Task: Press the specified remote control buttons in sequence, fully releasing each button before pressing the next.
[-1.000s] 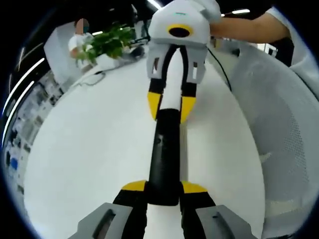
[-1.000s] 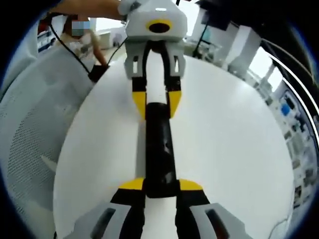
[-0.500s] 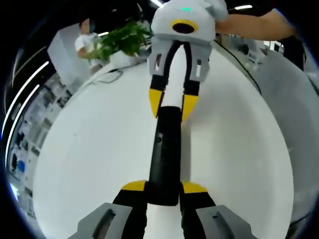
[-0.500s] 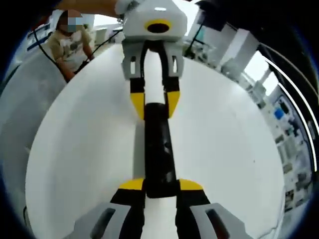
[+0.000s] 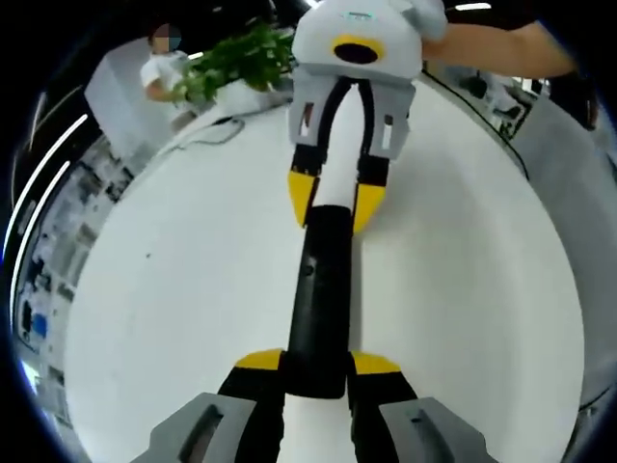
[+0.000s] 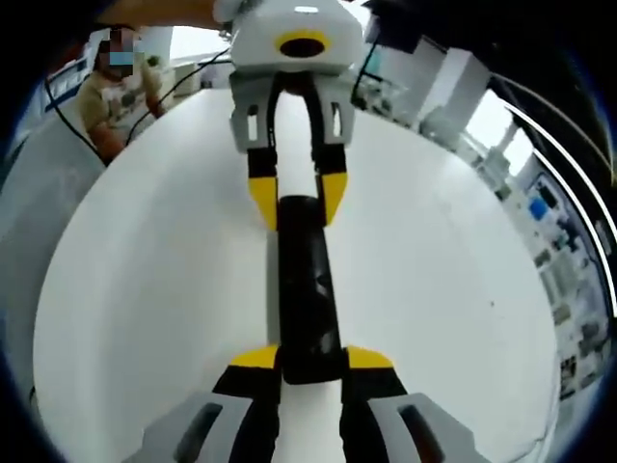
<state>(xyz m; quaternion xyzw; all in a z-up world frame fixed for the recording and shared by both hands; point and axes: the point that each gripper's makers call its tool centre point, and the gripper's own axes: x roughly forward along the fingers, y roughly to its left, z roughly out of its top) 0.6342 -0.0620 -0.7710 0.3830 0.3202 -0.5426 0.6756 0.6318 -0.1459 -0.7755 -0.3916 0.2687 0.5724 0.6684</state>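
Observation:
A long black remote control (image 5: 320, 299) hangs above a white round table (image 5: 174, 289), held at both ends. In the left gripper view my left gripper (image 5: 316, 365) is shut on its near end, yellow tips against both sides. My right gripper (image 5: 335, 203) comes in from the top and is shut on the far end. The right gripper view mirrors this: the right gripper (image 6: 311, 359) clamps the near end of the remote control (image 6: 307, 289), and the left gripper (image 6: 294, 198) clamps the far end. I cannot make out the remote's buttons.
A potted green plant (image 5: 231, 63) and a cable (image 5: 207, 135) lie at the table's far edge. A seated person (image 6: 111, 87) is beyond the table. A person's arm (image 5: 501, 48) reaches behind the right gripper. Shelves and desks (image 6: 569, 241) ring the table (image 6: 434, 270).
Both cameras have swung together, so the background has shifted. The two grippers keep the same hold on the remote.

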